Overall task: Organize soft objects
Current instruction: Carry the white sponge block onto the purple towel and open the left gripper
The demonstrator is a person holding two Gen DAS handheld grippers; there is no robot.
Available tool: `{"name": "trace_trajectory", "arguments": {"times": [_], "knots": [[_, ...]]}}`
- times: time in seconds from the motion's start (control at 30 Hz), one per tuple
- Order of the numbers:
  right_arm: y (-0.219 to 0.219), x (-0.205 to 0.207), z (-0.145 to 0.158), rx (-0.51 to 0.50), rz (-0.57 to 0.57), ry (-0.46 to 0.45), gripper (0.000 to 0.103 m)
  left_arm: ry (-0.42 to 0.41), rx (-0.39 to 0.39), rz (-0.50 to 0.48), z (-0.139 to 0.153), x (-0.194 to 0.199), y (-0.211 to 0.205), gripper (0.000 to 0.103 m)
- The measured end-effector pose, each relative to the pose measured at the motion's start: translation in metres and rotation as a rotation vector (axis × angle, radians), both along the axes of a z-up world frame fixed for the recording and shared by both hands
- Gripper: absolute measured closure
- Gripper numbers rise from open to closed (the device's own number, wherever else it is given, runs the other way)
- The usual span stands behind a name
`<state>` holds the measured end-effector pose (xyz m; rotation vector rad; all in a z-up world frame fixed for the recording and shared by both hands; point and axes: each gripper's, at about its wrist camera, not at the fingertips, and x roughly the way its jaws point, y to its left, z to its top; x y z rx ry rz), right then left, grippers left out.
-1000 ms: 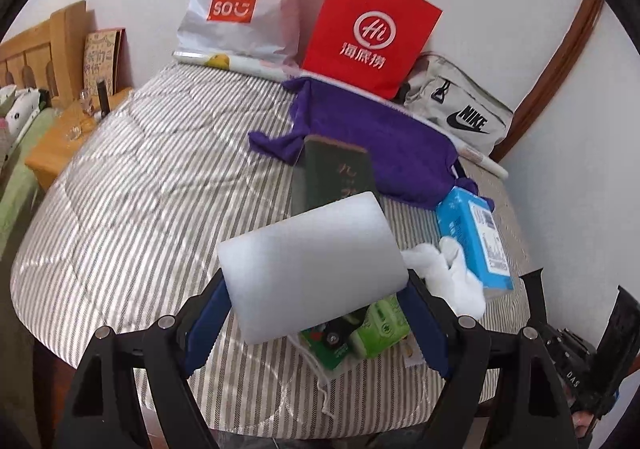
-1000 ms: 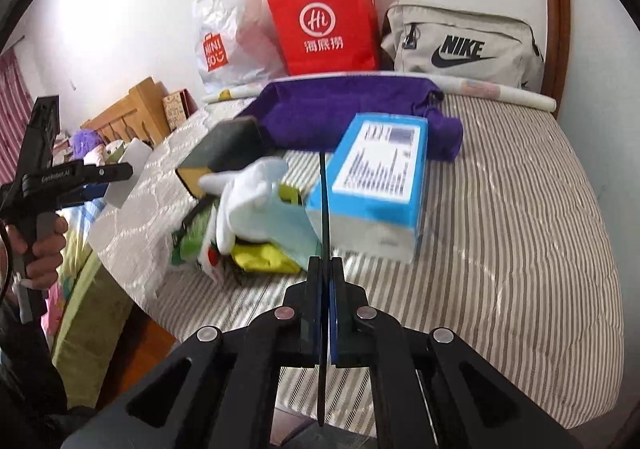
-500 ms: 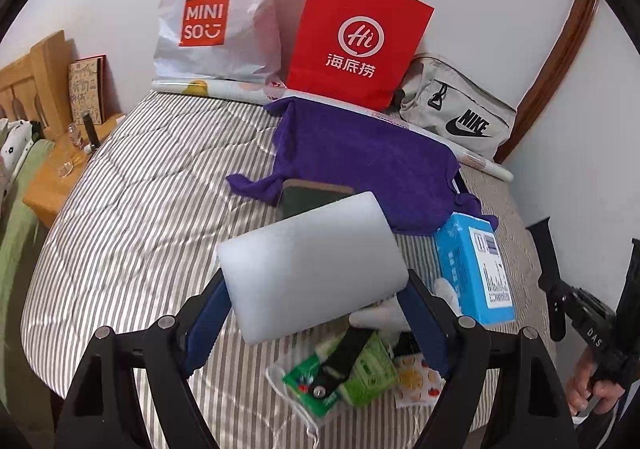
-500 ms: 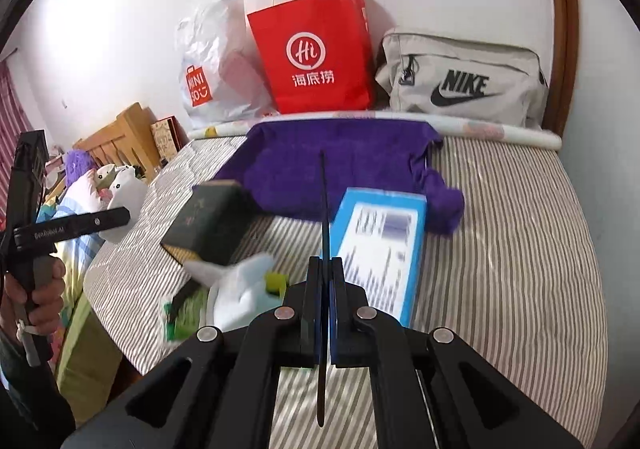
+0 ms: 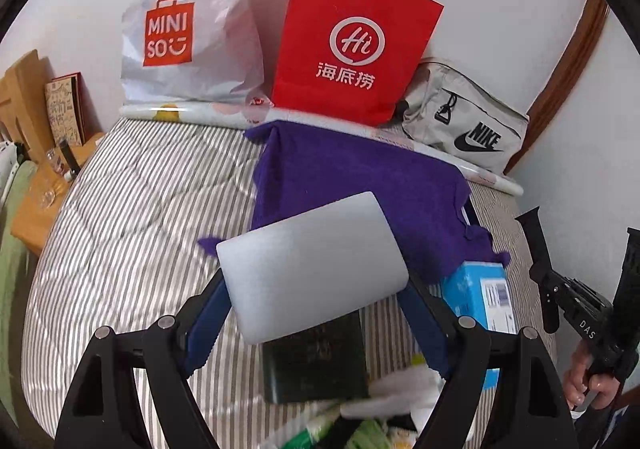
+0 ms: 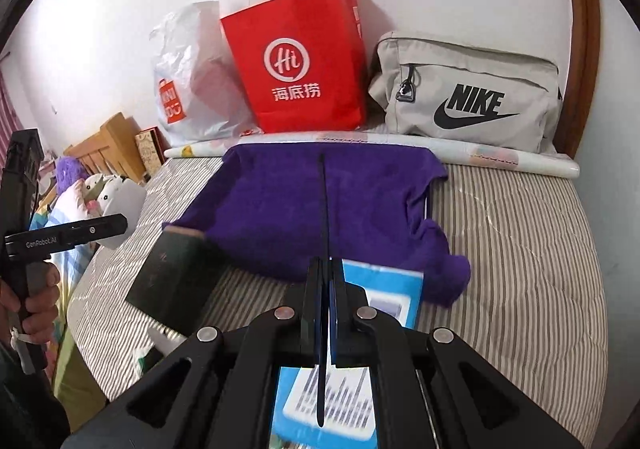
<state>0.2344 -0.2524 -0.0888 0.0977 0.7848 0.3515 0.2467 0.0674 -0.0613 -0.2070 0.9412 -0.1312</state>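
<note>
White foam block (image 5: 312, 269): clamped between the jaws of the left hand-held gripper (image 5: 316, 313), held above the striped bed (image 5: 132, 217).
Purple towel (image 6: 320, 205): spread on the bed, at 12 o'clock from the block.
Right hand-held gripper (image 6: 326, 281): jaws together, nothing between them.
Dark book (image 5: 316, 361): under the block.
Blue box (image 6: 372, 313): touching the towel's near edge.

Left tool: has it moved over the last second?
Yes. The left tool, holding the white block, has advanced toward the red bag; the purple cloth sits nearer in its view.
</note>
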Motion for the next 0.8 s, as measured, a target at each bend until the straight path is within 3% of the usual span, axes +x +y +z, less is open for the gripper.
{"name": "trace_trajectory", "arguments": {"times": [0.37, 0.8], "knots": [[-0.003, 0.063, -0.017, -0.017, -0.015, 0.028, 0.100, 0.024, 0.042, -0.014, -0.013, 0.067, -0.014, 0.022], [0.003, 0.127, -0.040, -0.058, 0.004, 0.072, 0.100, 0.120, 0.010, -0.024, -0.050, 0.136, -0.023, 0.022]]}}
